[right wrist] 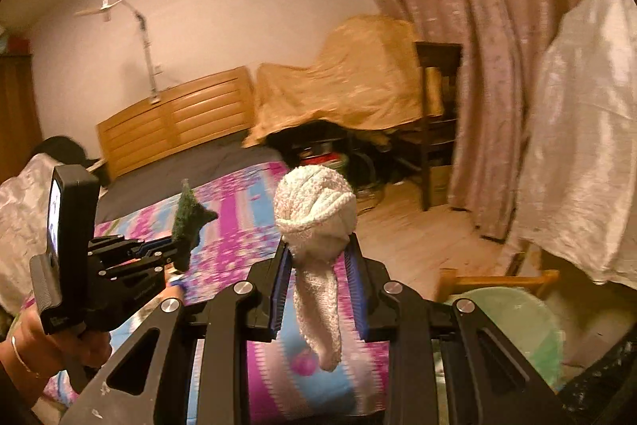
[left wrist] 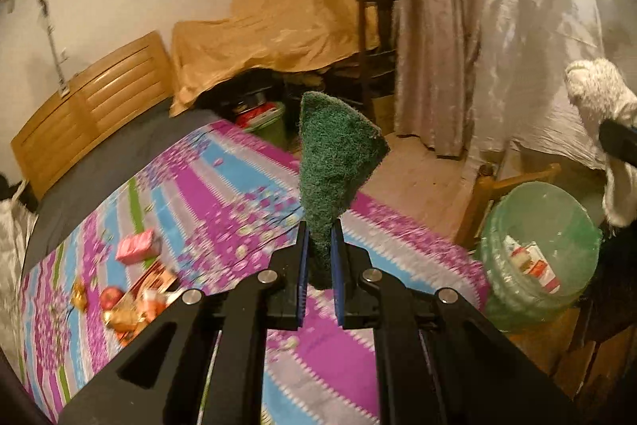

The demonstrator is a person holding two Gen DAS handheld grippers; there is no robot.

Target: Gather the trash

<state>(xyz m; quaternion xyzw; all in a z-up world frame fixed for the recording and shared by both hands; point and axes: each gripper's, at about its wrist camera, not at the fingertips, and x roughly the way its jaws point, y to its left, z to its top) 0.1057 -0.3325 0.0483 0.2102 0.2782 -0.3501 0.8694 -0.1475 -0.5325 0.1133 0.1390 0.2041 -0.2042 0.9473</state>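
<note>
The left gripper has its two blue-padded fingers clamped on the narrow lower end of a green scouring pad, which fans out upward beyond the fingertips. Below and ahead of the fingers lies a bed covered with a purple, blue and white patterned sheet. To the left of the fingers, a heap of wrappers and small trash lies on the sheet, with a pink packet just beyond it. To the right of the fingers, past the bed's edge, stands a green bin lined with a clear bag, with a few cartons inside.

The right gripper pinches a white sock between its blue pads: the bunched end bulges above the fingertips and the tail hangs down between the fingers. The pads sit fairly wide, but the cloth is caught at their tips. In the right wrist view, the left gripper and its green pad show off to the left of the fingers, over the sheet.

Beyond both sets of fingers stand a slatted wooden headboard, furniture draped in tan cloth, a dark wooden chair and pinkish curtains. A white plastic cover hangs to the right, above a wood floor.
</note>
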